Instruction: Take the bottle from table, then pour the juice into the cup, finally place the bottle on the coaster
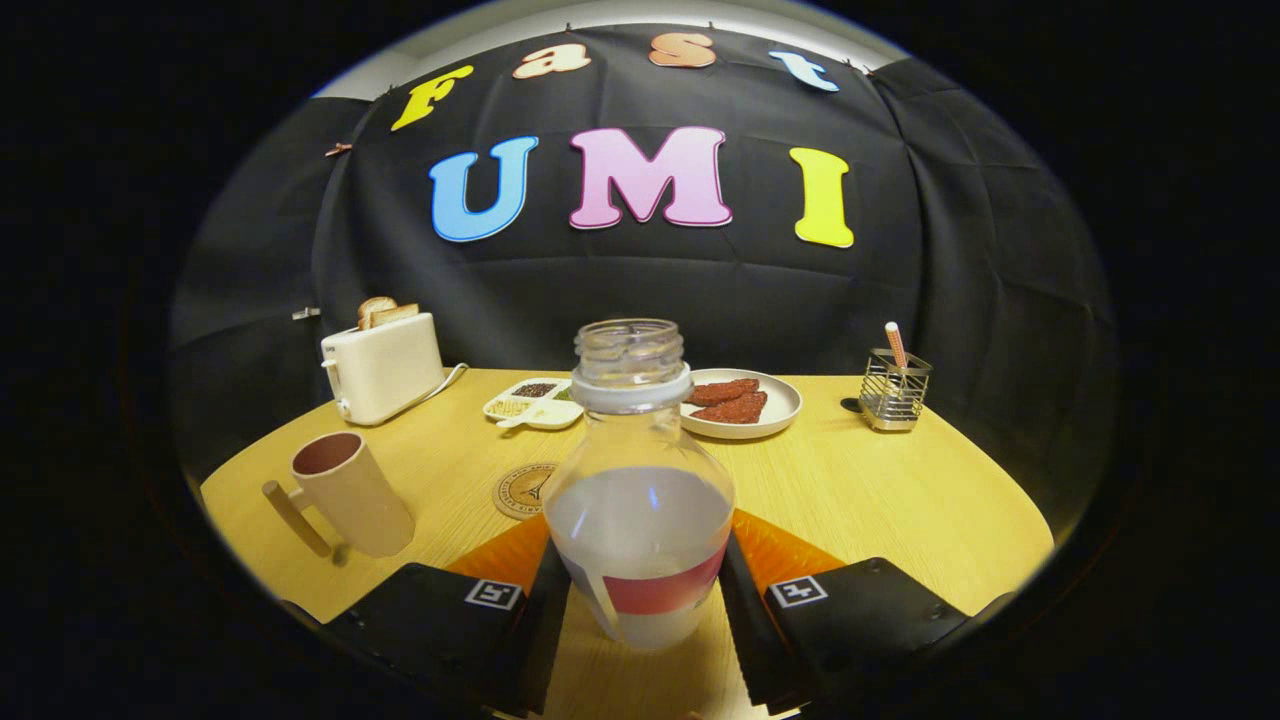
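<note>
A clear uncapped plastic bottle (638,500) stands upright between my fingers, about half full of a pale, cloudy juice, with a red band on its label. My gripper (640,548) is shut on the bottle, one finger pressing each side of its lower body. A beige cup (345,495) with a handle stands on the wooden table (880,500), left of the bottle and beyond my left finger. A round cork coaster (520,490) lies flat just behind the bottle to its left, with its right edge hidden by the bottle.
At the back of the table stand a white toaster (385,365) with bread in it, a divided dish (535,402) of seeds, a plate (775,410) with reddish patties, and a wire holder (893,390) at the right.
</note>
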{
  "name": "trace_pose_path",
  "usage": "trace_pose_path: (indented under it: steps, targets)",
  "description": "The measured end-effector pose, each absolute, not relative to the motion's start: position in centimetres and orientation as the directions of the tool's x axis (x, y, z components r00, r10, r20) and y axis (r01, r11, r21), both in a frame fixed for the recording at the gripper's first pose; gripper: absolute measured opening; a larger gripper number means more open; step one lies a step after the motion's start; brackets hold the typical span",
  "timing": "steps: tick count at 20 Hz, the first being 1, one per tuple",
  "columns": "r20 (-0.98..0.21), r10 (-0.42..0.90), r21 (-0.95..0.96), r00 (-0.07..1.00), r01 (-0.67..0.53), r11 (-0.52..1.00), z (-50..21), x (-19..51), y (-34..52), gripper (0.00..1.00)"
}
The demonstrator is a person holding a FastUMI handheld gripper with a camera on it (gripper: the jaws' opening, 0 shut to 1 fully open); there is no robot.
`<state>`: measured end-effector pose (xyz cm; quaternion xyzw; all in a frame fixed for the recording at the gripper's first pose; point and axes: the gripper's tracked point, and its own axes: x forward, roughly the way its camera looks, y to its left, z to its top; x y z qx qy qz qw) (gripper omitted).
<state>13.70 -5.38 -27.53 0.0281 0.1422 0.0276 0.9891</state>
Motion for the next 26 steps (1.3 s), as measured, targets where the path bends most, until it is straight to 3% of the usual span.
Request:
trace_pose_path:
  steps: [11, 18, 26]
  targets:
    - [-0.277, 0.161, -0.215, 0.947, -0.224, 0.951, -22.1, 15.5, -0.9, 0.69]
    - [-0.291, 0.097, -0.553, 0.952, -0.249, 0.795, -21.1, 16.9, 0.9, 0.69]
    - [-0.299, 0.011, -0.771, 0.954, -0.248, 0.587, -20.5, 18.4, 2.6, 0.69]
